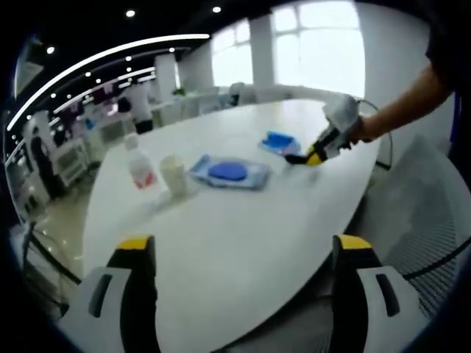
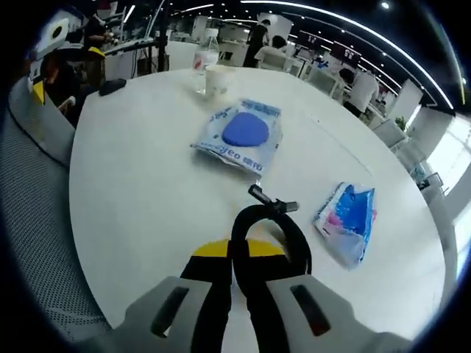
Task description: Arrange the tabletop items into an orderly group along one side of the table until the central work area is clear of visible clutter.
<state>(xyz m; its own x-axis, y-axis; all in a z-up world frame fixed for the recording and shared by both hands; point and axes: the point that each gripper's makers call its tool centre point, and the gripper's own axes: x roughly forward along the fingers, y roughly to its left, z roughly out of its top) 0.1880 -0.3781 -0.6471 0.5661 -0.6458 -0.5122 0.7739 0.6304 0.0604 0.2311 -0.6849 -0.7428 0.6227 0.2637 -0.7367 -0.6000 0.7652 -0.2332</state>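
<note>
Closest to us in the right gripper view, our right gripper (image 2: 234, 257) pinches a black cable loop (image 2: 283, 228) on the white table (image 2: 132, 191). At 12 o'clock lies the blue-lidded wipes pack (image 2: 241, 134); at 2 o'clock, the small tissue packet (image 2: 347, 218). Farther off at 11 o'clock stand a cup (image 2: 218, 79) and bottle (image 2: 206, 55). Our left gripper (image 1: 243, 254) hovers with its jaws spread wide.

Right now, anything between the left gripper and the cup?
Nothing visible. The left gripper is open over bare table, with the cup ahead beside the bottle. The wipes pack lies off to the cup's right, clear of the path.
</note>
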